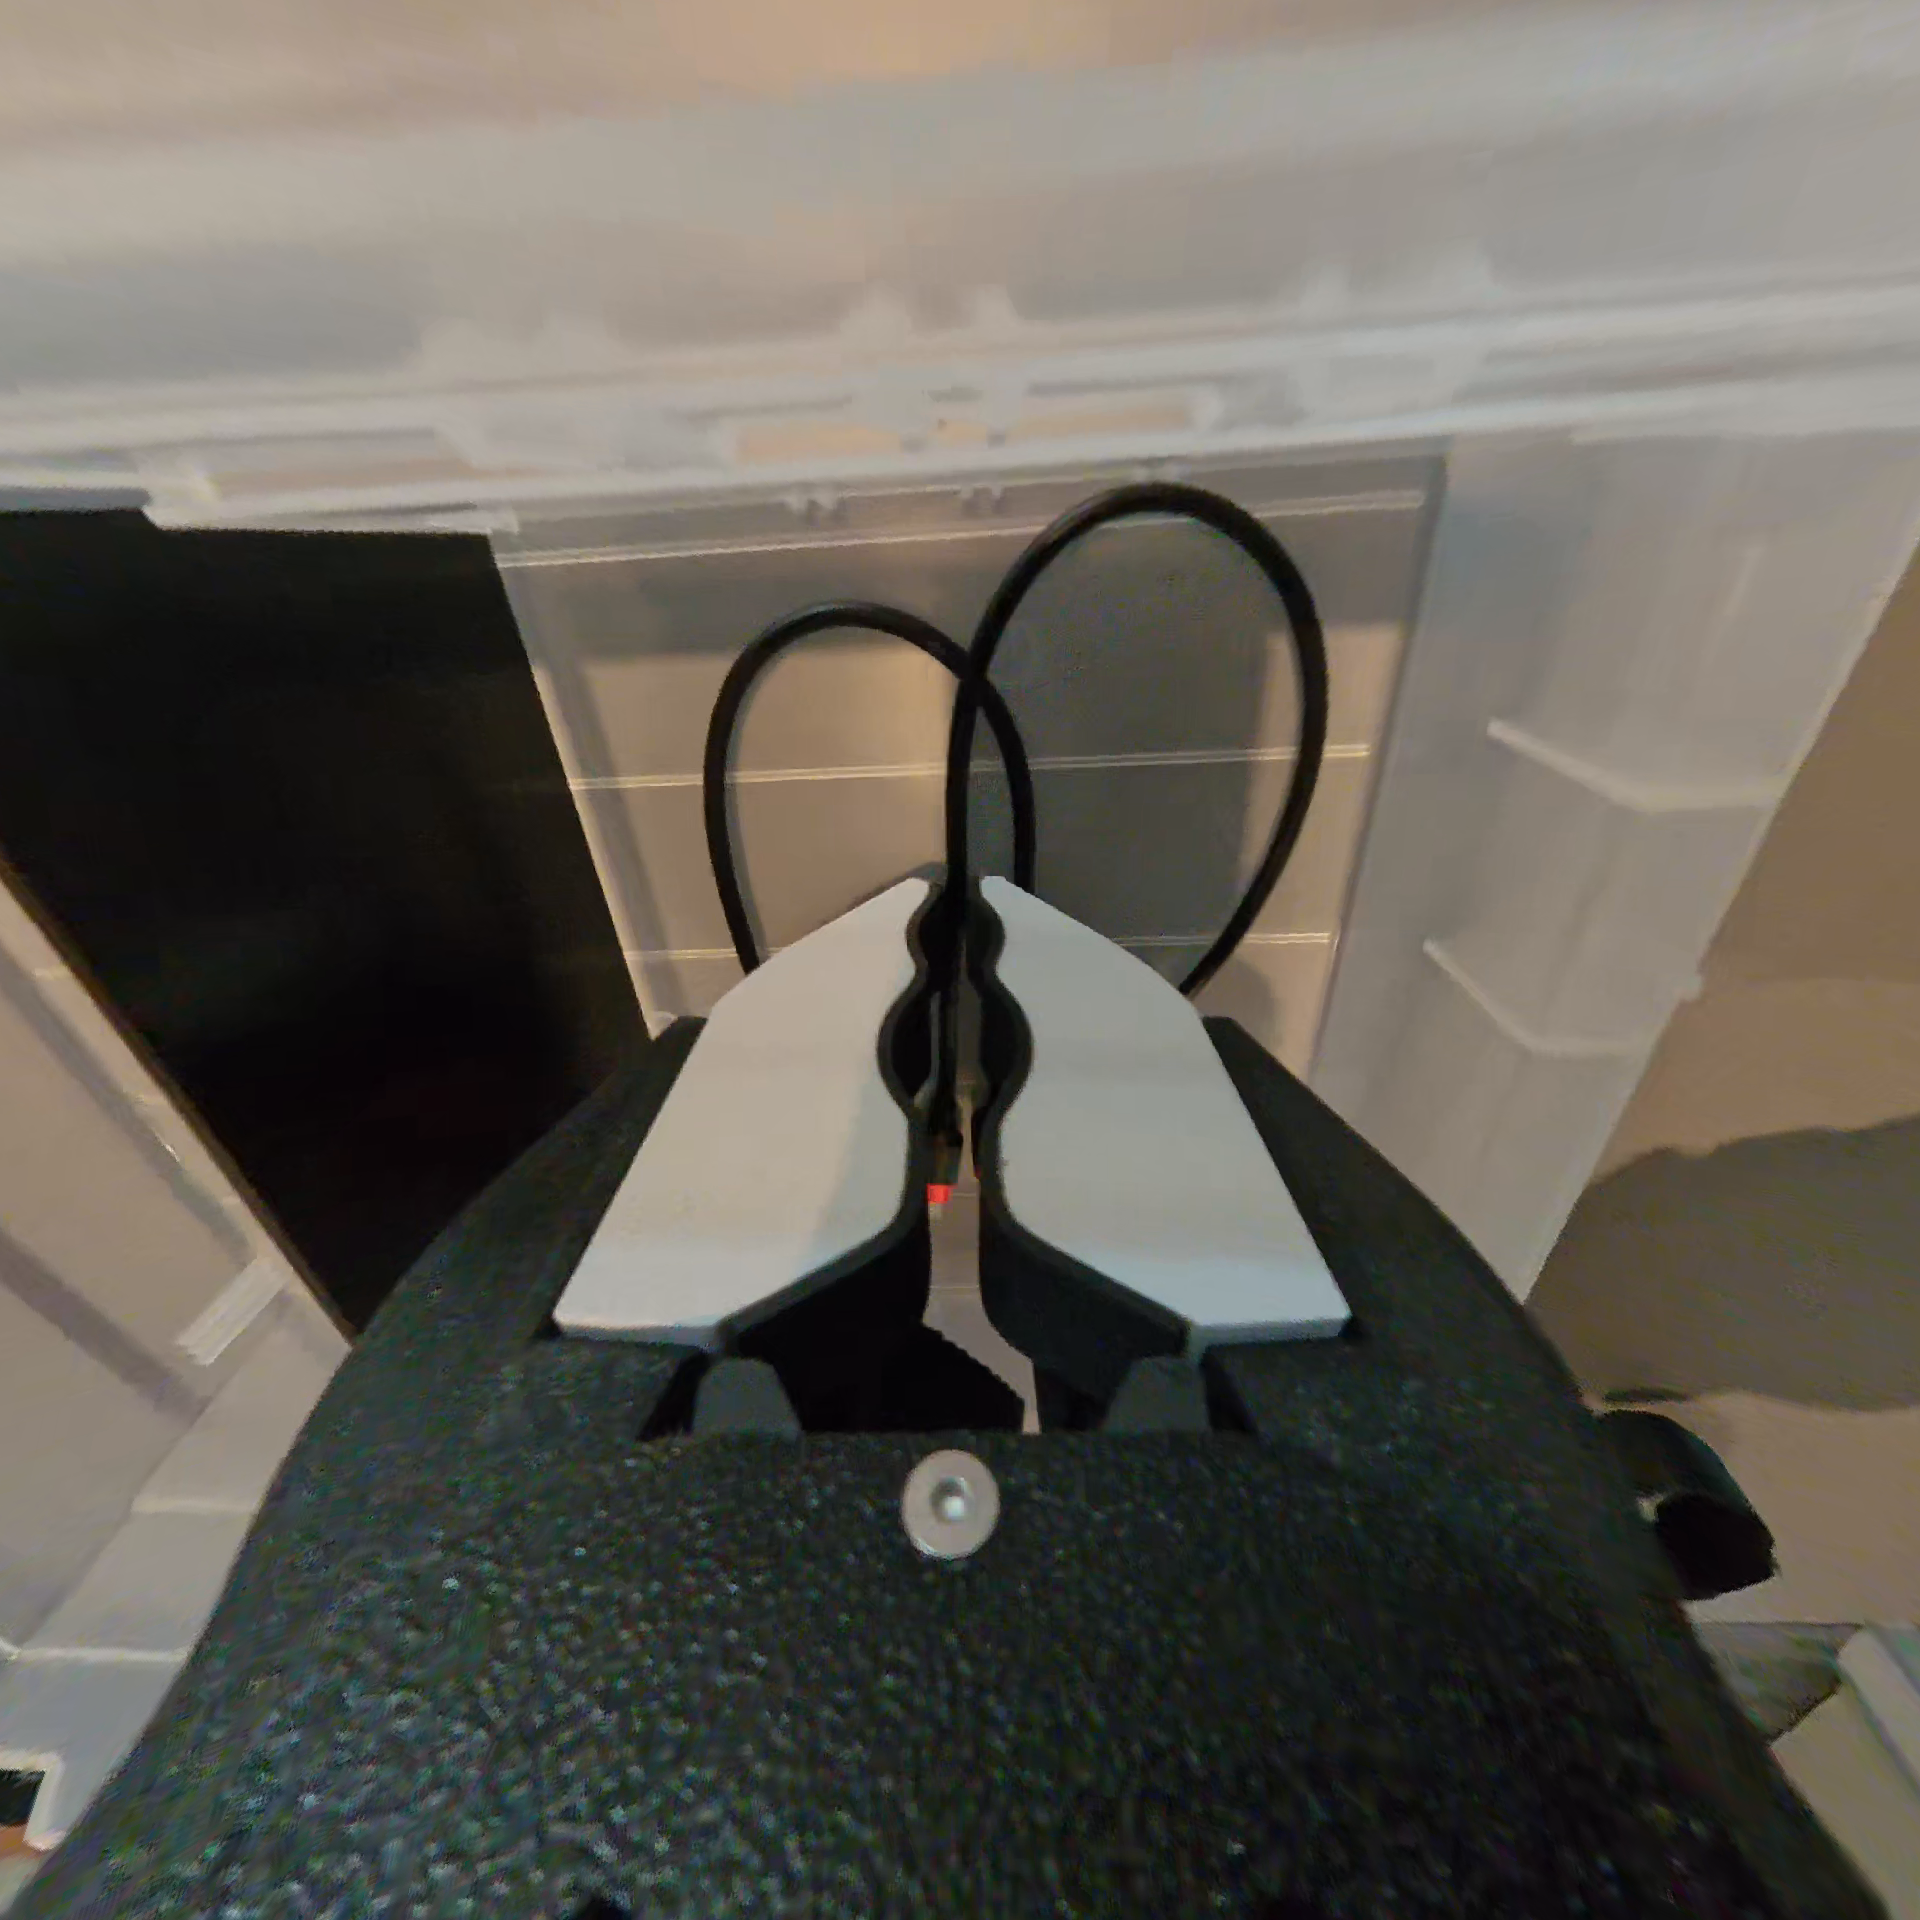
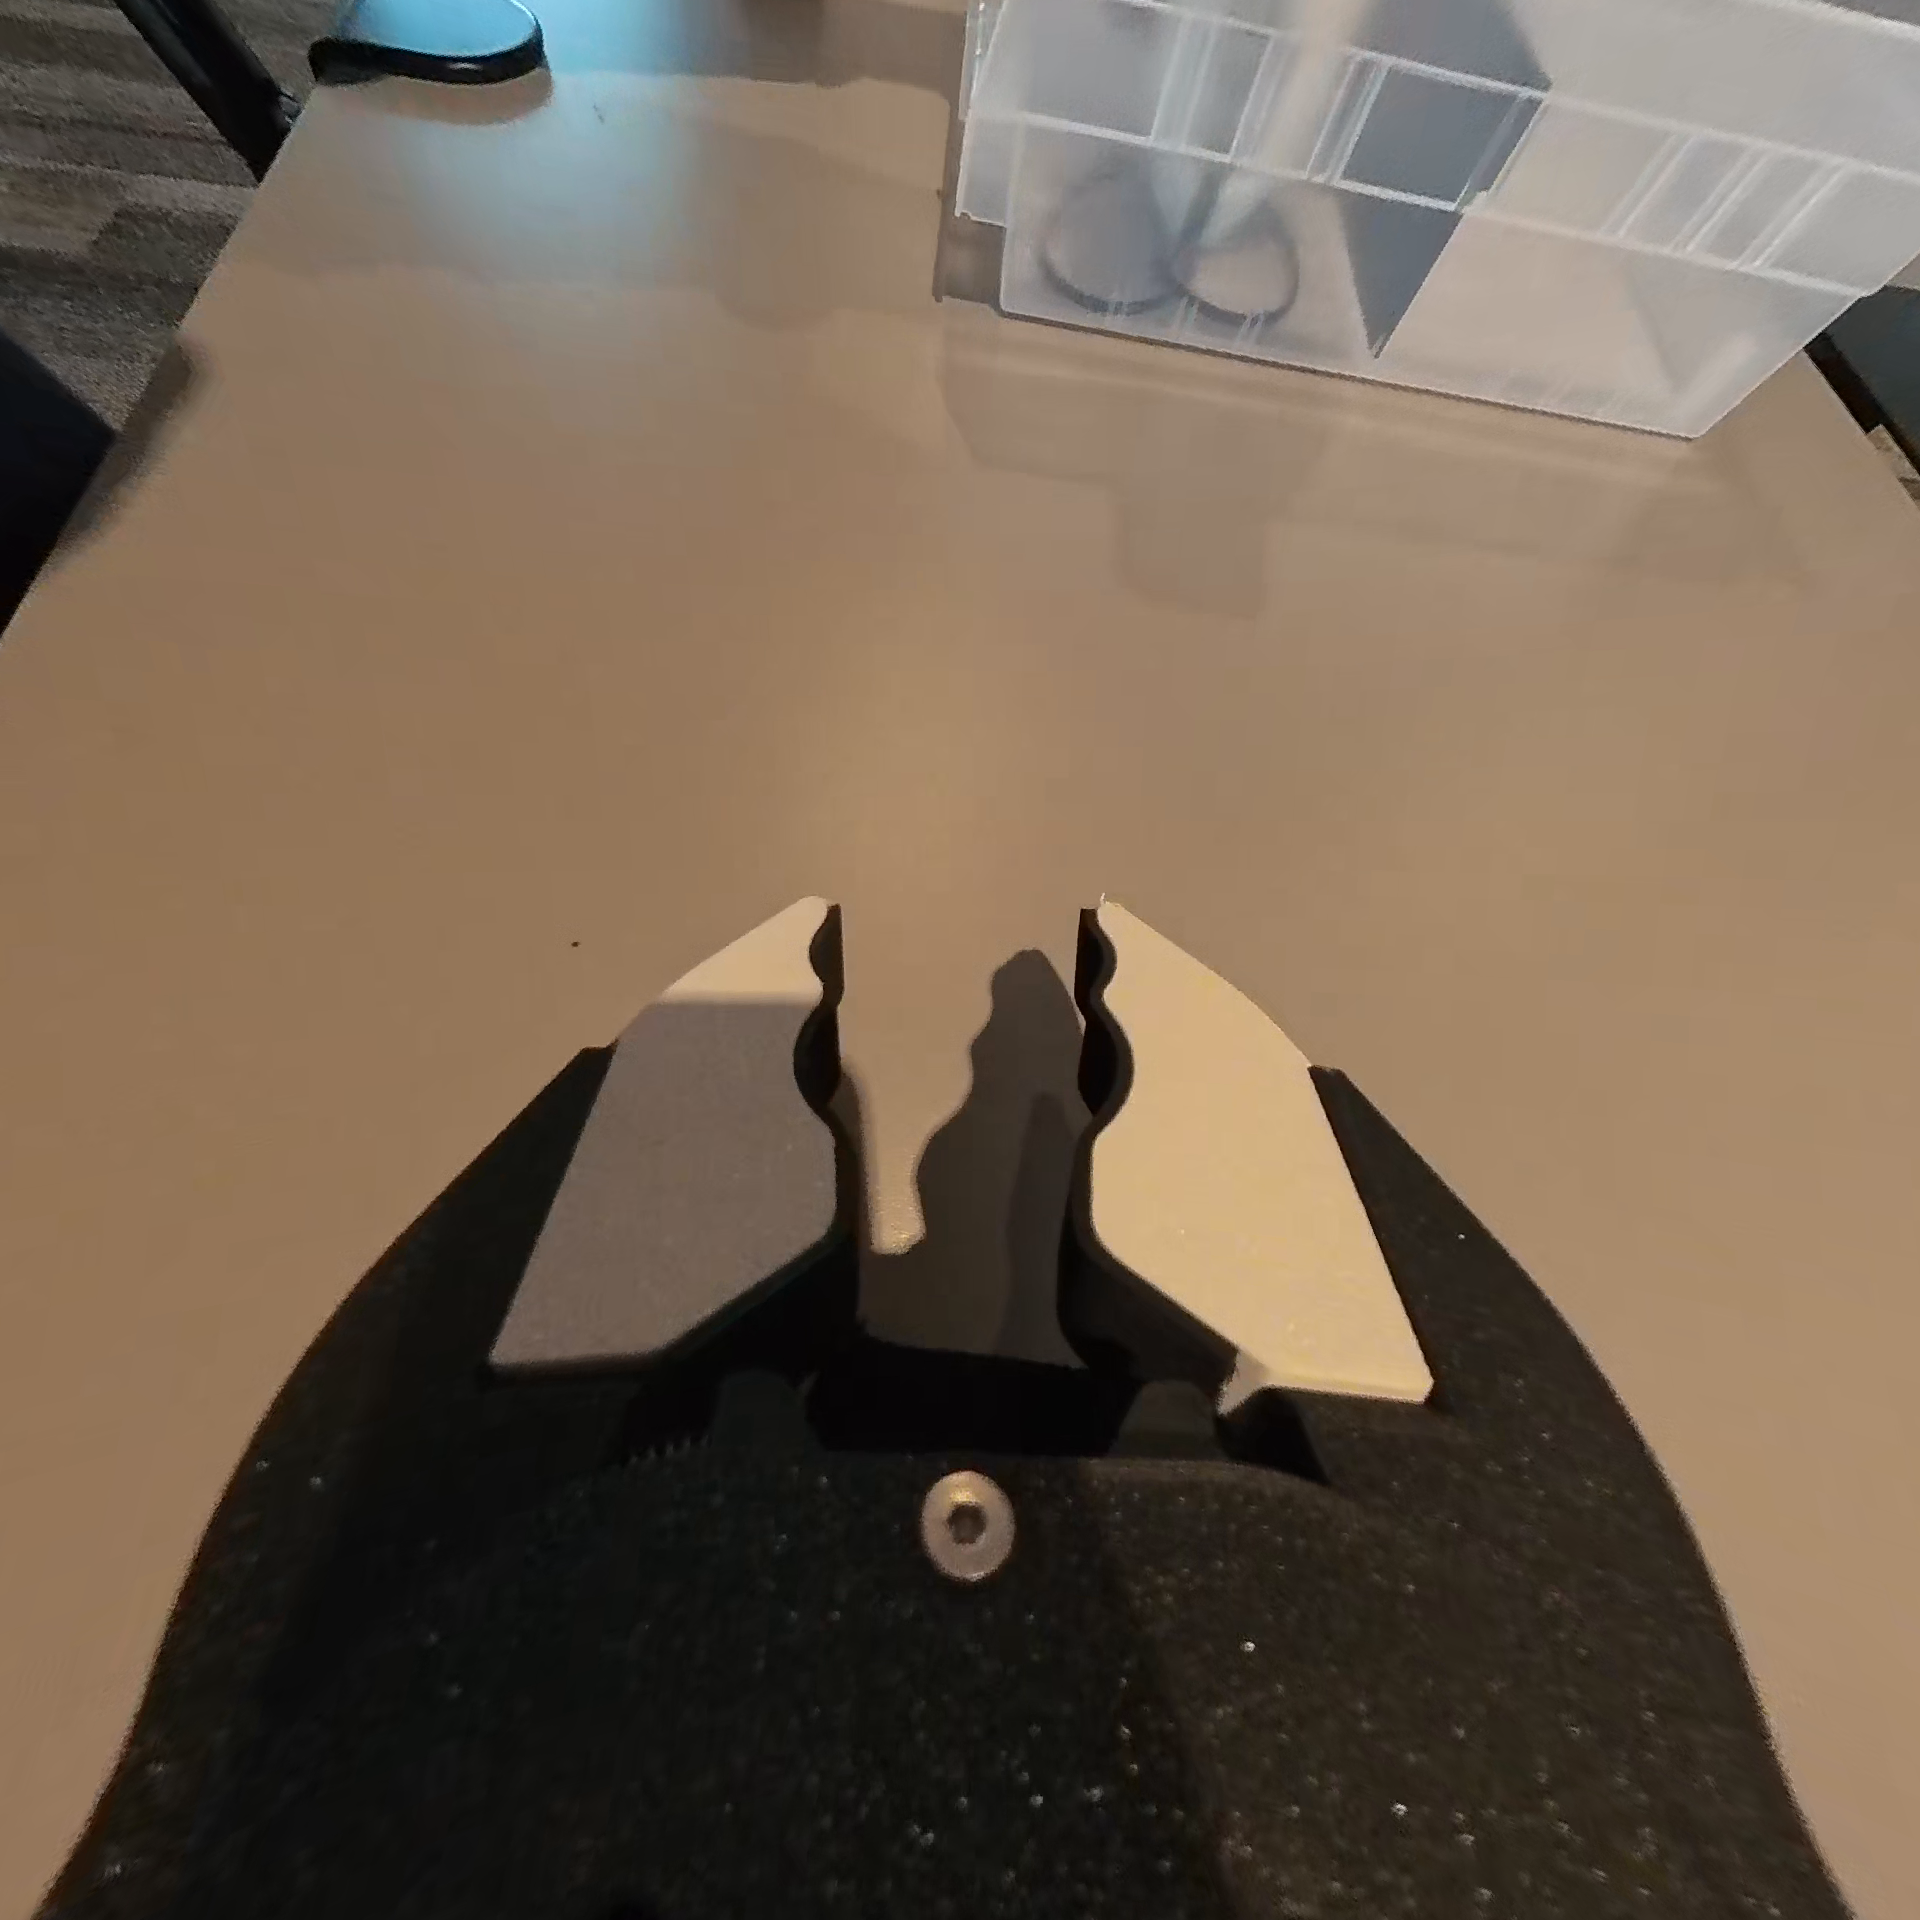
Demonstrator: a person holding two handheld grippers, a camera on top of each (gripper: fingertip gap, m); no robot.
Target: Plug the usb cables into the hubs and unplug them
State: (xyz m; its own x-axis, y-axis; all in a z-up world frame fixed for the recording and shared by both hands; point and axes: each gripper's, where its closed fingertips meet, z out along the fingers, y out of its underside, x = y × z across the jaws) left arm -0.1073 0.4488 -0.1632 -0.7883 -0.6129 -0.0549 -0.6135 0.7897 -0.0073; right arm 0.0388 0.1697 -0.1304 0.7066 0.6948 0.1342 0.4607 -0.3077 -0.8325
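Observation:
My left gripper (image 1: 958,894) is shut on a black USB cable (image 1: 1288,623) inside a clear plastic organizer box (image 1: 1558,831). The cable runs between the grey fingers (image 1: 790,1091) and makes two loops beyond the tips. A red-marked connector end (image 1: 940,1193) shows in the gap near the finger bases. My right gripper (image 2: 961,914) is open and empty, low over the beige table (image 2: 623,571). In the right wrist view the same clear box (image 2: 1455,229) stands at the far right, with the cable loops (image 2: 1101,275) dimly visible through its wall. No hub is clearly seen.
A black panel (image 1: 281,831) fills the left compartment of the box. Thin clear dividers (image 1: 1579,779) line the box's right side. A dark rounded base (image 2: 436,47) sits at the table's far edge. Carpet floor (image 2: 94,156) lies beyond the left table edge. There is about 30 cm between the tips of the two grippers.

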